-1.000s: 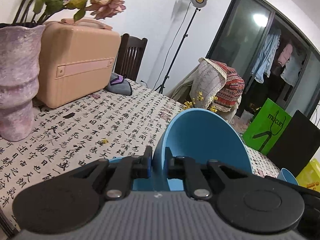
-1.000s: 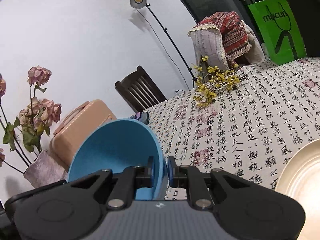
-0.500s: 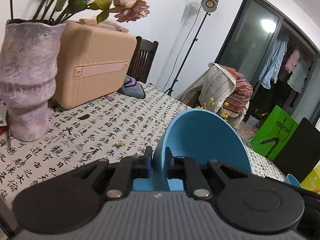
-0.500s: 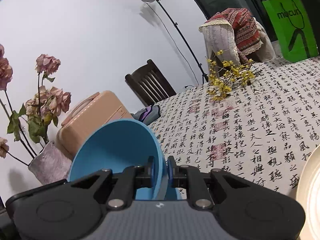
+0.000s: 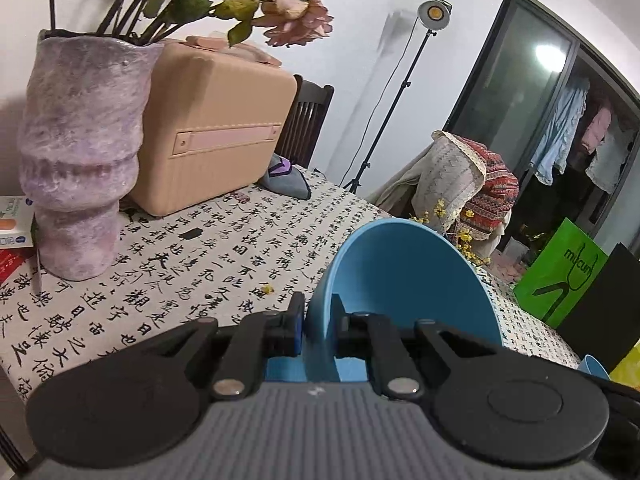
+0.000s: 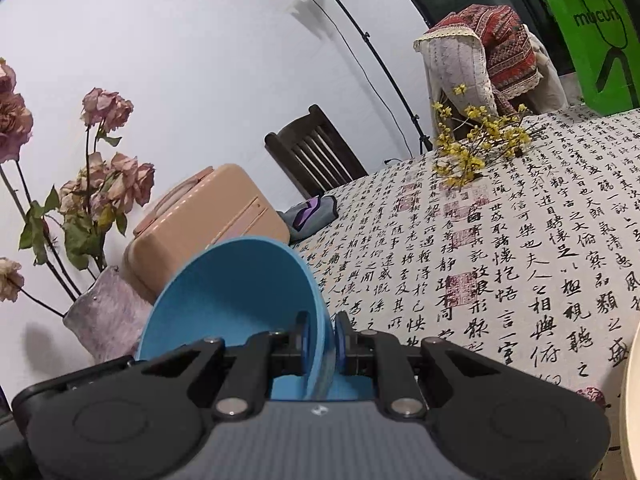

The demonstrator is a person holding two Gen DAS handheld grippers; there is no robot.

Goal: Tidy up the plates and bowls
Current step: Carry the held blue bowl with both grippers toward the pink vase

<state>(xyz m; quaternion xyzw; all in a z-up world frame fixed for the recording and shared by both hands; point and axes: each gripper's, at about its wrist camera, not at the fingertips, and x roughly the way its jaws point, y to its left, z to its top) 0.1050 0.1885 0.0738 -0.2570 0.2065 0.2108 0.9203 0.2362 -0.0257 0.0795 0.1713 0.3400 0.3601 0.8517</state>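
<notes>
A round blue plastic bowl is being gripped by its rim in the clenched left gripper, tilted on edge above the calligraphy-printed tablecloth, with a mottled purple ceramic vase being seen at ten o'clock and a peach hard-shell case at eleven. A second round blue plastic bowl is likewise being pinched at its rim by the clamped right gripper, opening toward nine o'clock. A cream plate edge is being shown at four o'clock, a yellow flower sprig at one.
</notes>
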